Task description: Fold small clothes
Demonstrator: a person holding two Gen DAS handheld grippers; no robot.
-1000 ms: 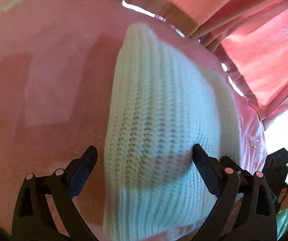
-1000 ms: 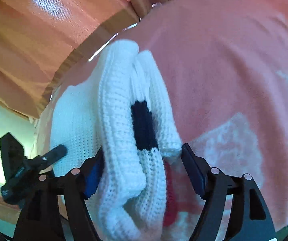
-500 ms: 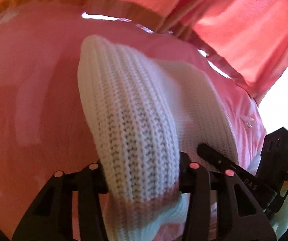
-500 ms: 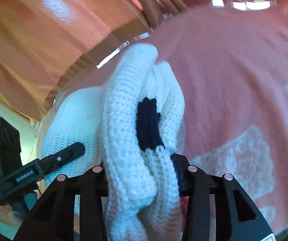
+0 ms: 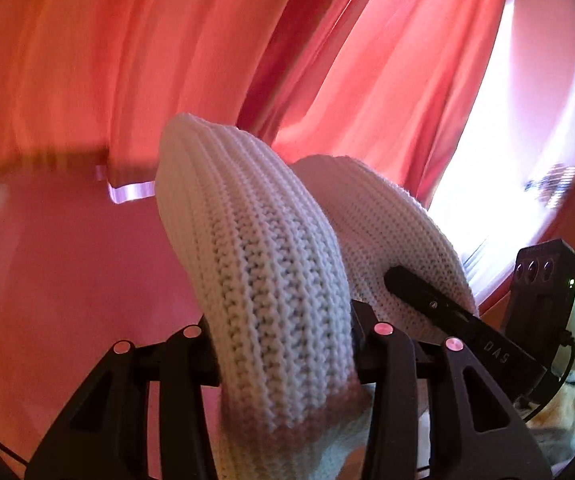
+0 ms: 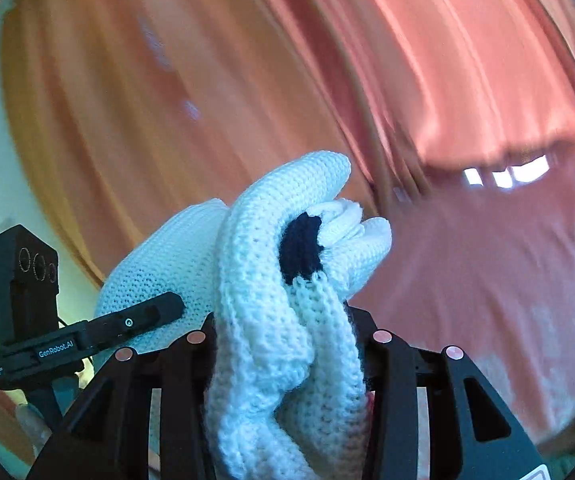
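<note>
A white knitted garment (image 5: 263,248) with a dark navy patch (image 6: 301,246) is held up off the pink surface by both grippers. My left gripper (image 5: 283,344) is shut on one bunched edge of it. My right gripper (image 6: 287,344) is shut on another bunched edge, where the navy patch shows. The knit (image 6: 255,280) bulges forward between each pair of jaws and hides the fingertips. The right gripper also shows in the left wrist view (image 5: 467,320), and the left gripper shows in the right wrist view (image 6: 87,336), each close beside the cloth.
A pink sheet-covered surface (image 5: 47,264) lies below; it also shows in the right wrist view (image 6: 507,260). Red-orange curtains (image 5: 167,40) hang behind it, with a bright window (image 5: 483,184) at the right. A wooden edge (image 5: 47,158) runs along the far side.
Both grippers went from open around the garment to shut on it, then lifted it and tilted up, so the curtains fill the views where the surface was.
</note>
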